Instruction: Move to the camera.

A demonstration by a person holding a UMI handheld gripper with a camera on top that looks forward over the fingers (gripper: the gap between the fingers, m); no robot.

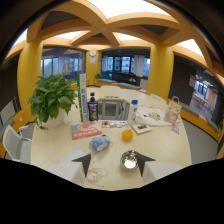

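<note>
Above the round table (165, 145), the gripper (113, 165) hangs with fingers apart, a metal bowl (129, 160) between them.

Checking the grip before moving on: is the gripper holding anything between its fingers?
No, the gripper is open and nothing is between its fingers; the small metal bowl sits on the table just ahead of them.

Round pale table (165, 145) carries potted plant (50, 100), dark bottle (92, 107), orange fruit (127, 134), metal bowl (130, 160), red leaflet (85, 130).
</note>
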